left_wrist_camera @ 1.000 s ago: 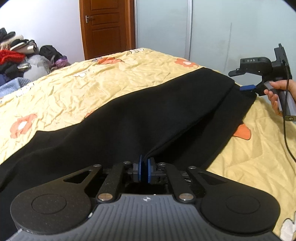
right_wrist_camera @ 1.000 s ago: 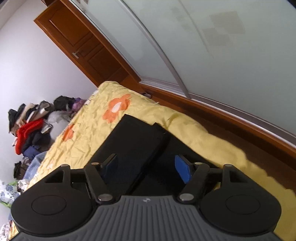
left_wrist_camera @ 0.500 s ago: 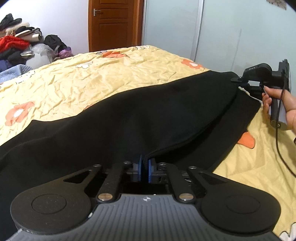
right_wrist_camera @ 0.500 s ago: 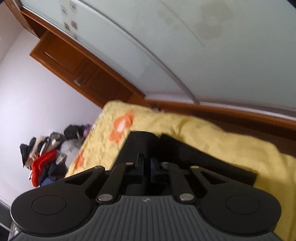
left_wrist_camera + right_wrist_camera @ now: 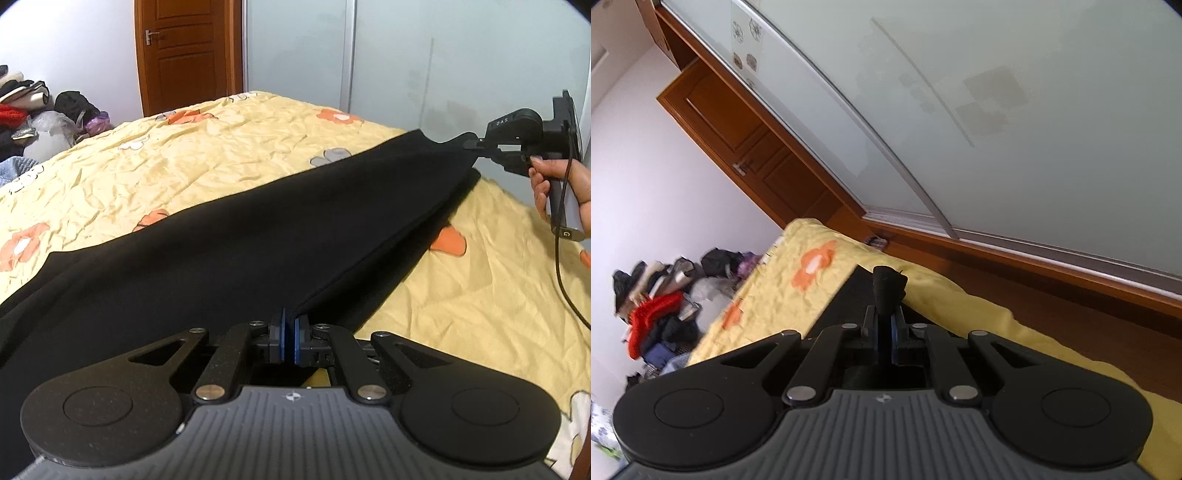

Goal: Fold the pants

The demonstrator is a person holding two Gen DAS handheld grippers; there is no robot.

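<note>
Pants [image 5: 258, 251] lie stretched along the bed [image 5: 184, 166], left tool [image 5: 290, 339] and right tool [image 5: 884, 339] each pinching one edge. Likely next: carry that raised edge across the pants, keeping it taut.

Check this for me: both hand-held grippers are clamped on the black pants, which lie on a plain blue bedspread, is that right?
Not quite: the bedspread is yellow with orange flowers, not plain blue, as the left wrist view shows. The rest holds: the left hand-held gripper and the right hand-held gripper are each clamped on the black pants.
</note>
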